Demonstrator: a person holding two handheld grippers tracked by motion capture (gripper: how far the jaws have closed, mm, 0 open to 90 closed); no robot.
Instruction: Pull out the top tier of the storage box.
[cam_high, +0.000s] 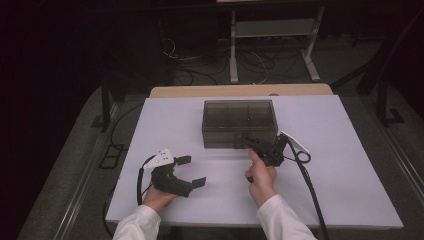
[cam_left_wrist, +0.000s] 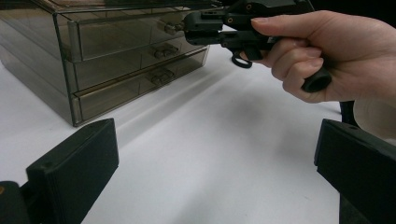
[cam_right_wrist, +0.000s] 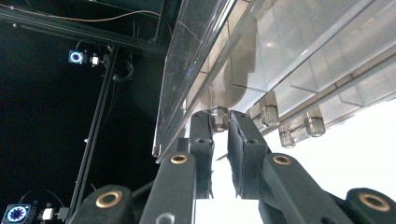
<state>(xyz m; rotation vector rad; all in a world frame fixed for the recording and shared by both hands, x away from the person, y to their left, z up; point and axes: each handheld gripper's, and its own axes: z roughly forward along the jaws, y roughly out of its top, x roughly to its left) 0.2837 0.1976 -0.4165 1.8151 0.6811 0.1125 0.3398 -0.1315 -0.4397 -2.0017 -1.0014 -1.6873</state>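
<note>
- I could read no brand, label or writing on anything before me; the drawer box (cam_high: 239, 123) had plain walls all round, and the small ring-shaped lights off in the dark of my right gripper view carried nothing legible.
- The drawer box was a smoky, see-through plastic case, low and wide, standing on the white table (cam_high: 350, 190) toward its far side and near the middle.
- In my left gripper view its front showed three shallow drawers stacked one above another, each with a small clear knob at the middle.
- From above, faint dividing lines showed through its lid.
- My right gripper (cam_high: 263, 145) lay against the front of the box, near its right end, turned on its side in my right hand (cam_high: 261, 179).
- In my right gripper view the jaws were drawn close together and pinching the top knob (cam_right_wrist: 219, 117), a small clear stub on a drawer front; two more knobs stood just beside it to the right.
- My left gripper (cam_high: 191, 171) rested on the table, well apart from the box, at the near left, held in my left hand (cam_high: 157, 197).
- Its jaws stood spread wide with bare tabletop between them.
</note>
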